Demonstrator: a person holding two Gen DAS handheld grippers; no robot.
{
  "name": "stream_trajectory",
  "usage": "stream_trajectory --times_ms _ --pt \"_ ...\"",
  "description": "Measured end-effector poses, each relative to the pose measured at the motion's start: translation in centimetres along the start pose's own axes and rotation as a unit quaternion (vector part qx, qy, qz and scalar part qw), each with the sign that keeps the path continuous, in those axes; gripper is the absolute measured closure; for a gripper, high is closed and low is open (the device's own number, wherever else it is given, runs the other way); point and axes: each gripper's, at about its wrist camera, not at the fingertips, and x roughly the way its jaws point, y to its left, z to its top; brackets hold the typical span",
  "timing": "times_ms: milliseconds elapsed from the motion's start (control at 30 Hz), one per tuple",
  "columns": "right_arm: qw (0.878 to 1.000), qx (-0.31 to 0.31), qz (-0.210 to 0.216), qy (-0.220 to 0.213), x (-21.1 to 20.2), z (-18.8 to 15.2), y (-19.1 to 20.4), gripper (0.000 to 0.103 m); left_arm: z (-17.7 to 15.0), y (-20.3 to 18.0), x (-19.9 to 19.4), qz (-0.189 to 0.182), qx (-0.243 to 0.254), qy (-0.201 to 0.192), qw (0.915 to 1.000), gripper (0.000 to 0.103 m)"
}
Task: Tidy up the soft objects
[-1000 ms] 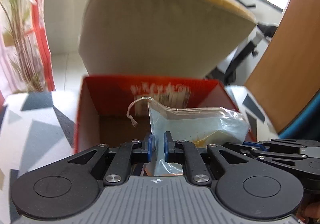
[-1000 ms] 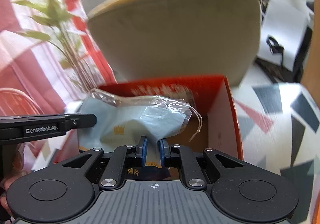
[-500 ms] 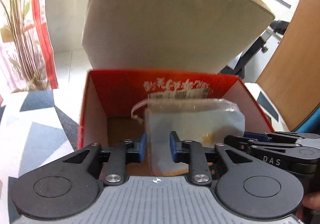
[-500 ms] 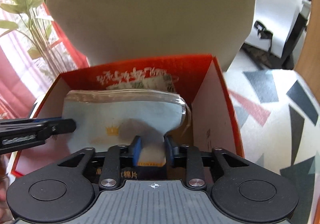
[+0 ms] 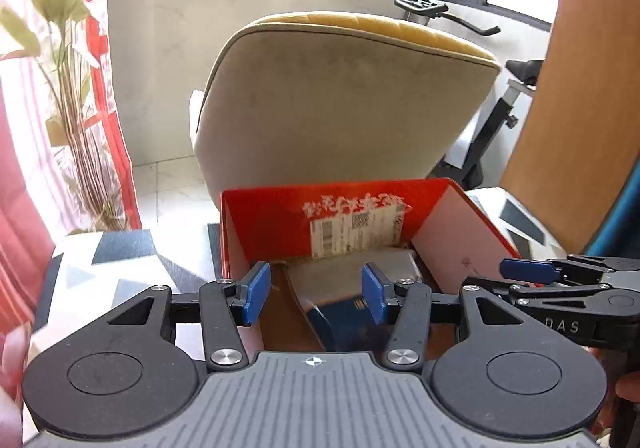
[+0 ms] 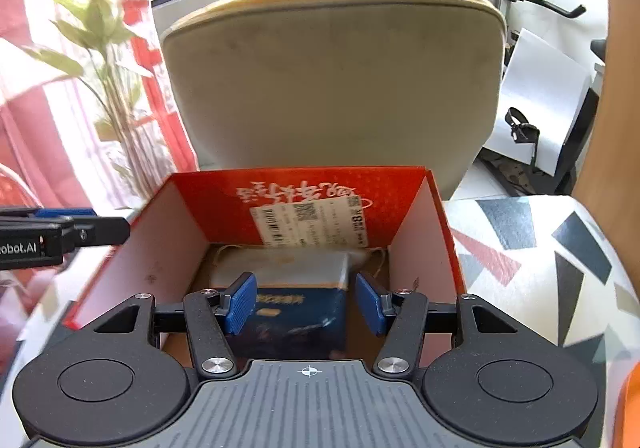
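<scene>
Table (image 6: 520, 248): red box (image 6: 312, 187) holds bagged packet (image 6: 280, 272).

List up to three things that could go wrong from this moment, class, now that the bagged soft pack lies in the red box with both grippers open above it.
1. The left gripper and right gripper, jaws just opened, hang low over the red box; withdrawing carelessly might clip its walls.
2. The bagged pack leaves a drawstring loose, which a finger could snag.
3. The box sits near the table edge, so a knock might shift it.
</scene>
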Motion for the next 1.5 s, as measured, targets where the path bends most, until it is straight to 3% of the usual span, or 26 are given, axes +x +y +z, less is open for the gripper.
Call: stream_trajectory --times_ms 367,733,867,1100,1167,1333,1500 --pt "0.999 0.005 0.042 -0.024 -9.0 -5.8 2.8 0.052 -8.3 0.1 -7.2 -0.043 -0.017 0.022 0.9987 0.051" --pt "0.999 -0.017 0.040 0.013 -12.5 -13.0 4.1 0.052 -15.1 -0.1 -8.1 -0.056 -0.081 0.045 0.9941 0.051" --pt "0.999 -0.036 0.014 0.037 -12.8 -15.4 3.7 0.047 -15.8 -0.2 -7.4 -0.053 -0.088 0.060 0.9929 0.051" --pt "0.997 -0.046 0.008 0.066 -12.5 -17.2 3.7 0.033 -16.8 0.2 -7.0 -0.056 -0.109 0.077 0.9895 0.052" --pt "0.996 -0.054 0.009 0.072 -12.2 -17.4 4.0 0.033 -16.9 0.2 -7.0 -0.057 -0.111 0.077 0.9892 0.061" --pt "0.994 -0.079 0.009 0.075 -11.3 -17.7 4.8 0.036 -17.1 0.1 -7.1 -0.052 -0.108 0.072 0.9902 0.071" --pt "0.992 -0.098 0.018 0.075 -10.7 -17.7 5.4 0.051 -17.1 0.1 -7.2 -0.055 -0.109 0.065 0.9904 0.079"
